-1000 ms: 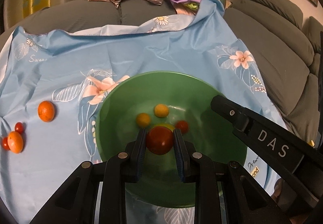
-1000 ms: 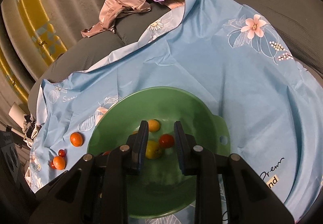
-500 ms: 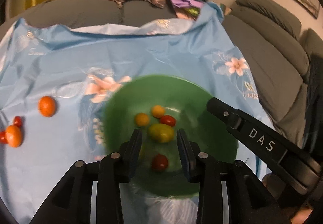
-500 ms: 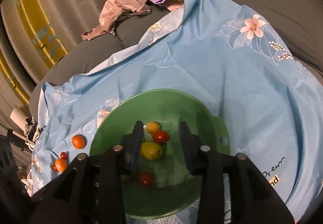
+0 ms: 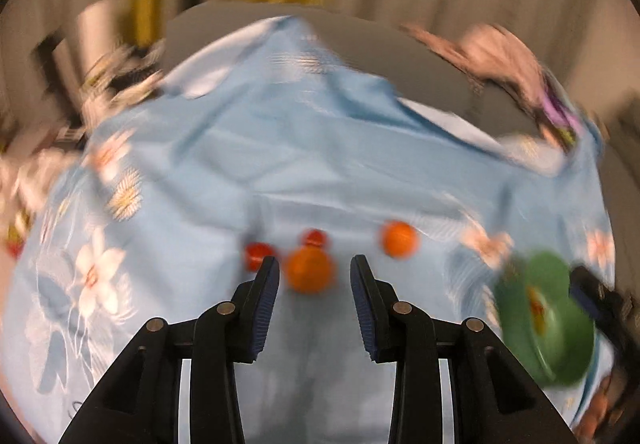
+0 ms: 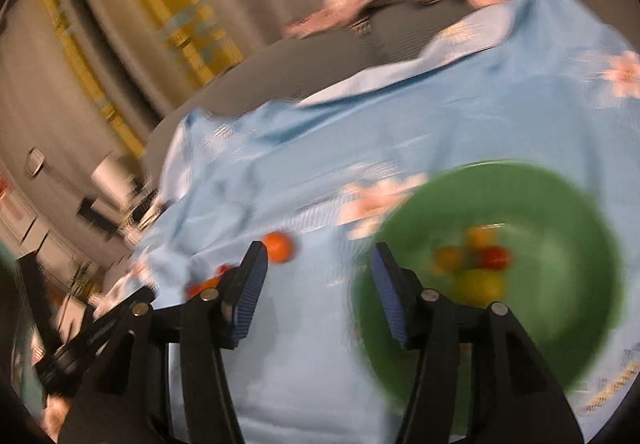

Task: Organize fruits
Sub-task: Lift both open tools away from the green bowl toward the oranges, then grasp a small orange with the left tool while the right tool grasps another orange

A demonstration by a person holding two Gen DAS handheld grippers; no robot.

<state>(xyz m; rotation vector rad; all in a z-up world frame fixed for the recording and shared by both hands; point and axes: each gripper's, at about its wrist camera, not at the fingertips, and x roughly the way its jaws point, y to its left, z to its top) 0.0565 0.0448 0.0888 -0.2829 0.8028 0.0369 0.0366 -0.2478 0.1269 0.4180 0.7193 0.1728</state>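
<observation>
Our left gripper (image 5: 312,276): spread wide, empty, framing an orange (image 5: 309,269). Our right gripper (image 6: 318,264): likewise wide, beside the bowl (image 6: 560,200).

Two handheld grippers are shown, each built from matte black plastic. On the left gripper (image 5: 312,276), angular black linkage arms are joined by round silver pivot screws, and the fingers (image 5: 266,300) are faced with ribbed dark-blue pads. The same construction is seen on the right gripper (image 6: 318,264): black struts, silver screw heads and blue ridged pads (image 6: 250,292). Triangular cut-outs are visible in the lower frames of both.
</observation>
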